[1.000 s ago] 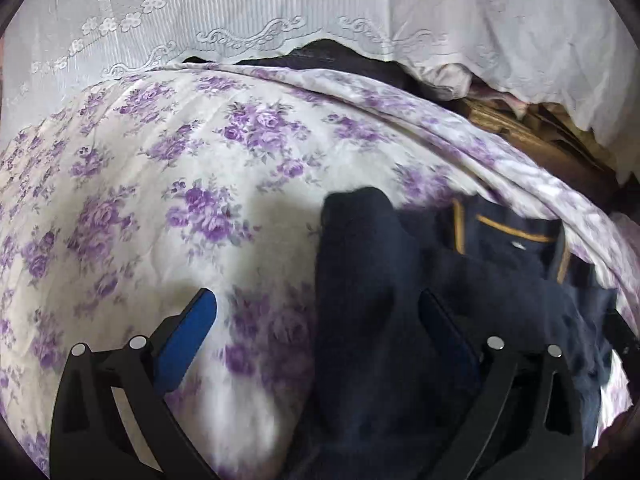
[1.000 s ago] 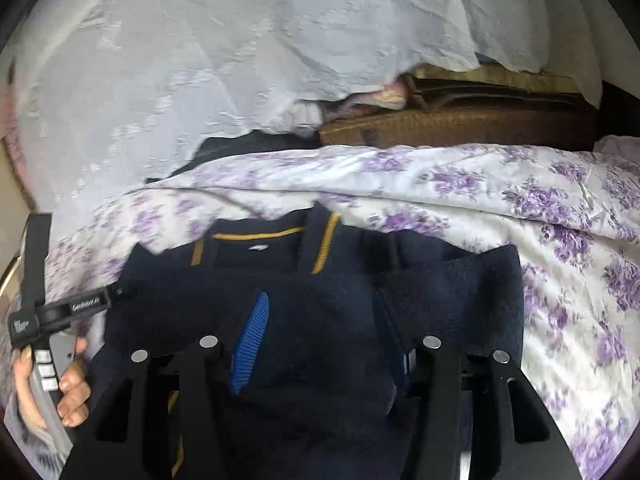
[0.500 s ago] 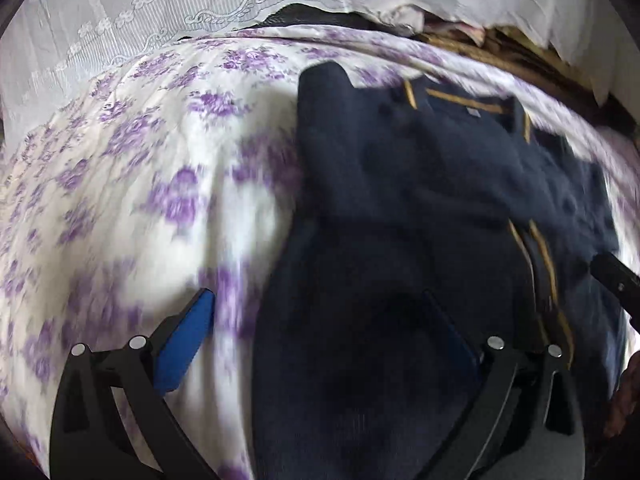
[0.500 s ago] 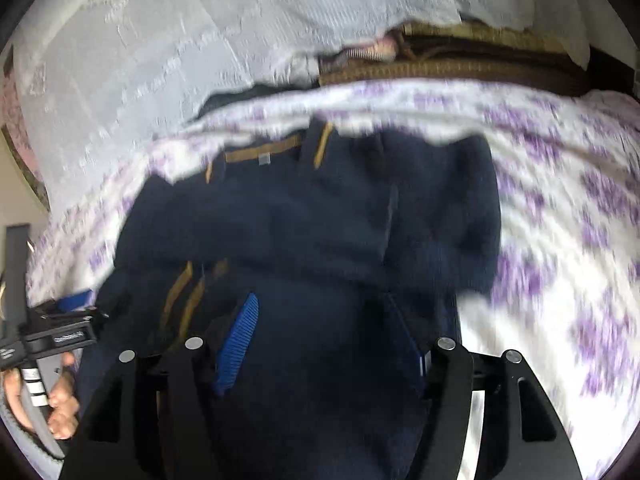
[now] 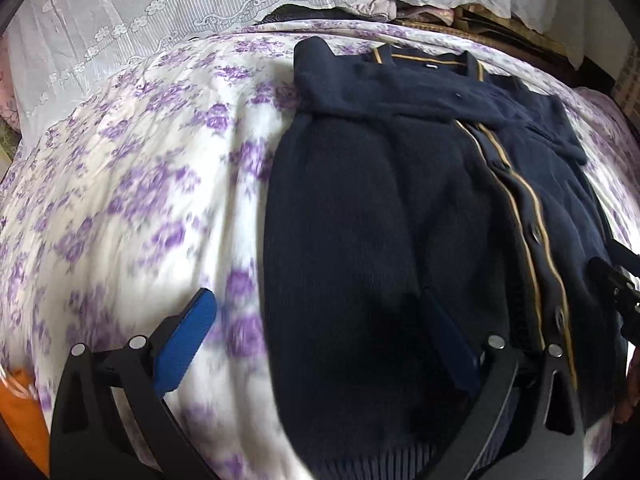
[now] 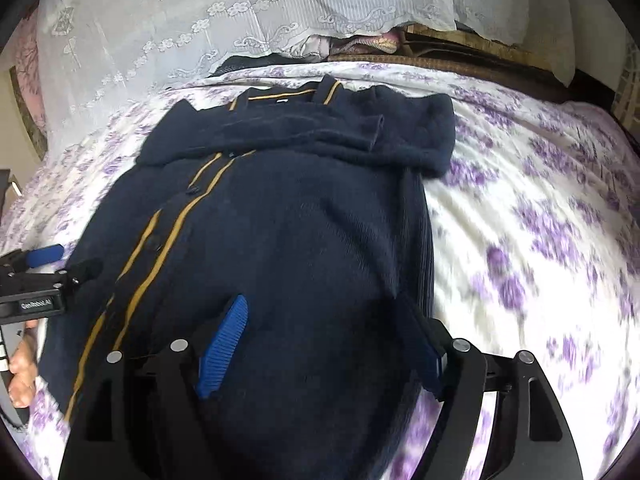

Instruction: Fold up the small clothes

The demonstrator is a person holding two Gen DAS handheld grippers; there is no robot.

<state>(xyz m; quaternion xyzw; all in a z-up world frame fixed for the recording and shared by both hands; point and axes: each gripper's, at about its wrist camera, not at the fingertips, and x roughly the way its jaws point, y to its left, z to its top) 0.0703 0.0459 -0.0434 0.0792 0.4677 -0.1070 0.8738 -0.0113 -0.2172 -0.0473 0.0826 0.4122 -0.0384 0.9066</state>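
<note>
A navy cardigan (image 5: 360,220) with yellow trim lies face up on the floral bed sheet (image 5: 140,180), both sleeves folded across its chest. My left gripper (image 5: 320,344) hangs open over its lower left part, one pad above the sheet and the other above the knit, holding nothing. In the right wrist view the cardigan (image 6: 300,220) fills the middle. My right gripper (image 6: 324,350) hovers over its lower right part with the jaws opening. The knit lies under them and the pads do not press on it. The left gripper (image 6: 64,262) shows at the left edge.
A white lace curtain (image 5: 180,12) hangs behind the bed, with brown stacked things (image 6: 460,48) beneath it at the back right. Something orange (image 5: 20,408) sits at the lower left corner. A person's hand (image 6: 22,368) holds the left gripper. Floral sheet (image 6: 520,220) spreads right of the cardigan.
Both grippers have drawn back from the collar end toward the hem, so most of the cardigan now shows. The right jaws stand wider than before.
</note>
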